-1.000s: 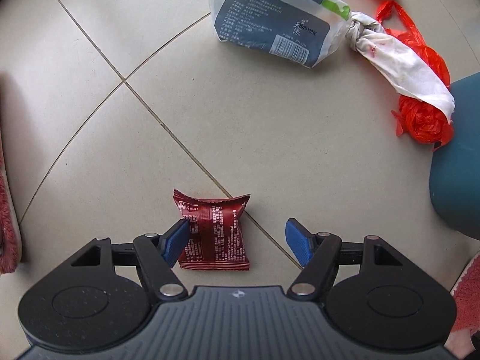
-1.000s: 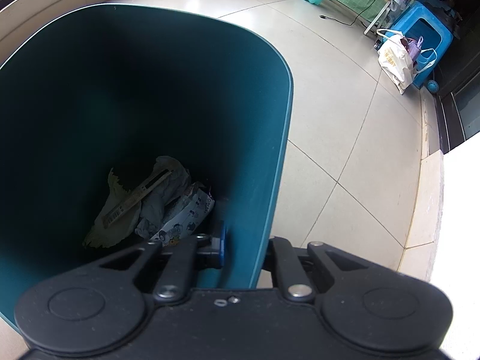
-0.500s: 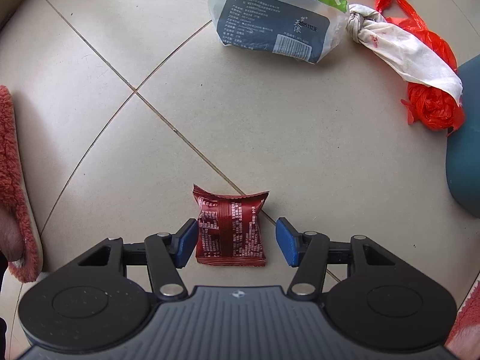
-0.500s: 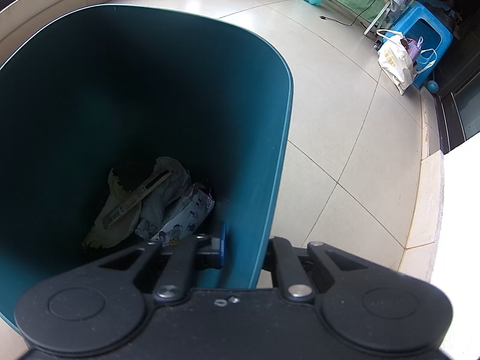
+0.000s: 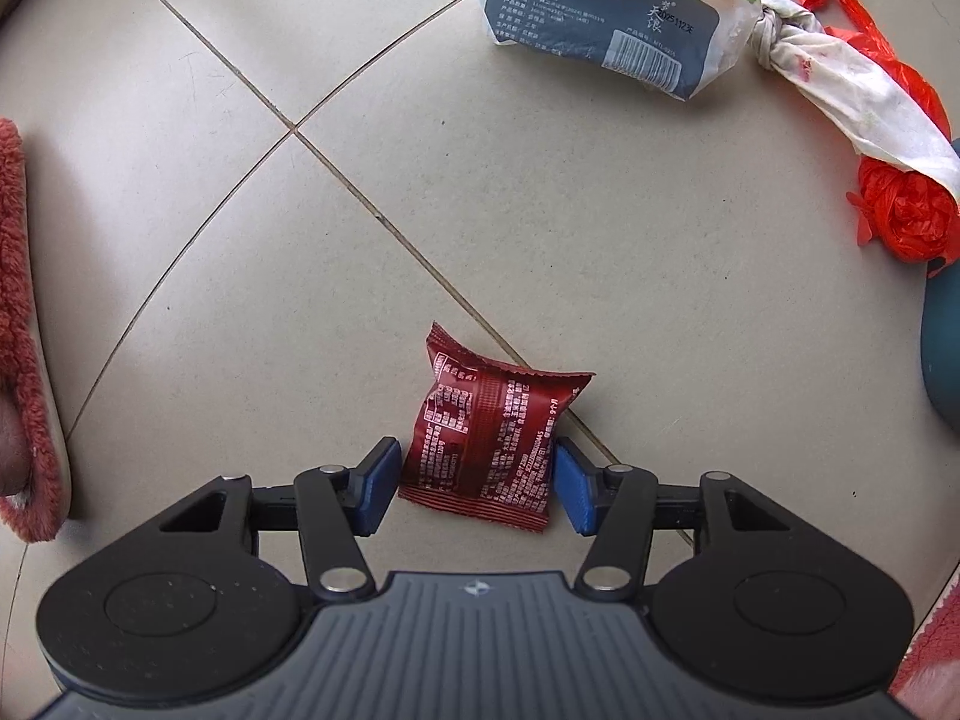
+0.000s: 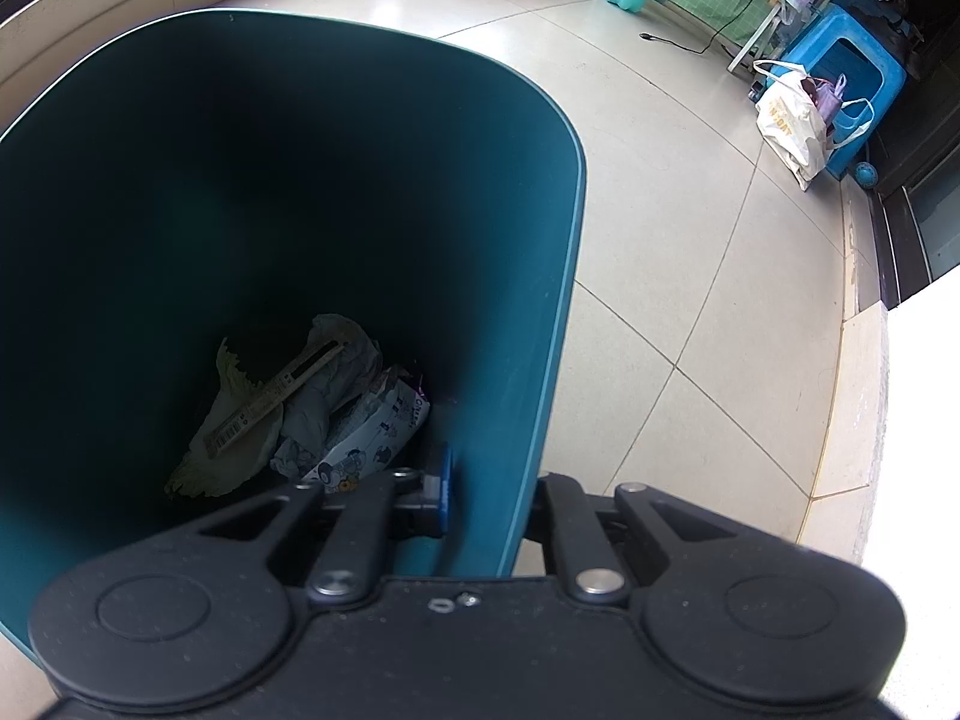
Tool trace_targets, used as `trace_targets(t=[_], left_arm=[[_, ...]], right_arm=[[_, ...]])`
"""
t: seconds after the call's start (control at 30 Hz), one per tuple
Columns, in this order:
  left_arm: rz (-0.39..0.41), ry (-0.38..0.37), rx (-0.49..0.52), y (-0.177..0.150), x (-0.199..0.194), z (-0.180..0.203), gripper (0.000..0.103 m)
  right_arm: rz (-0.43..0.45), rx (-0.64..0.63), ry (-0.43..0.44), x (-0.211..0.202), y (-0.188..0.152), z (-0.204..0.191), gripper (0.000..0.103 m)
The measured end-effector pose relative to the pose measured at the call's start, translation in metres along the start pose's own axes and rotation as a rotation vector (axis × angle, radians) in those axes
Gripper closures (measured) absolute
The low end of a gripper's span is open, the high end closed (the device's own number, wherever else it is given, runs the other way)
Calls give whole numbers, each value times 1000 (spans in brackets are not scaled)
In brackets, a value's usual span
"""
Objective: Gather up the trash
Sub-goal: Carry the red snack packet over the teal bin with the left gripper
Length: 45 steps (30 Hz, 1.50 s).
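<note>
With the red snack wrapper (image 5: 489, 447) lying flat on the tiled floor (image 5: 540, 210) between the closing, not yet clamped jaws of the left gripper (image 5: 474, 486), both pads are best seated squarely before lifting, while the right gripper (image 6: 486, 495) is kept clamped on the teal bin's rim (image 6: 576, 252).

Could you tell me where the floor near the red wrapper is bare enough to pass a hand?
Free: the wide tiles between the red wrapper and the white bag above it, and the tiles from the wrapper left to the slipper. Crowded: the top right, where the white bag, knotted cloth, orange bag and bin cluster.
</note>
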<state>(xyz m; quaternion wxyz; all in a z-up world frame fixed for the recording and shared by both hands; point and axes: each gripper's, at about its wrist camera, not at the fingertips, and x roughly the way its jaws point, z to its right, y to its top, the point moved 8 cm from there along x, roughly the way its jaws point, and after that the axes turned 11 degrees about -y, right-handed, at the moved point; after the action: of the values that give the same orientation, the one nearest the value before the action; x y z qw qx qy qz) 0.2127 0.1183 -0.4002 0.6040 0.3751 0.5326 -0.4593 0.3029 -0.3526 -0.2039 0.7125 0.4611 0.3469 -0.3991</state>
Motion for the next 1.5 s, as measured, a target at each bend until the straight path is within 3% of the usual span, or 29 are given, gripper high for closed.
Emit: trace_targets(t=[0.23,0.37,0.57,0.9,1.17,1.5], left_arm=[[4,42,40,3,-11,6,59],[20,35,38,15,-24,14,61],[86,-13,85,39,-74,48,61],[253,-129,263,68,-189,138,62],[310,-200,371,73,-245,198,62],[369,-270,592,57,-294,303,62]], right_arm=[[0,-1,0,0,0,0,92],[0,0,0,0,0,0,92],[1,0,1,0,0,0,92],[2,1,2,0,0,0,92],[2,15,2,-1,2,1,93],[21,53,32,-2,-3,12,97]])
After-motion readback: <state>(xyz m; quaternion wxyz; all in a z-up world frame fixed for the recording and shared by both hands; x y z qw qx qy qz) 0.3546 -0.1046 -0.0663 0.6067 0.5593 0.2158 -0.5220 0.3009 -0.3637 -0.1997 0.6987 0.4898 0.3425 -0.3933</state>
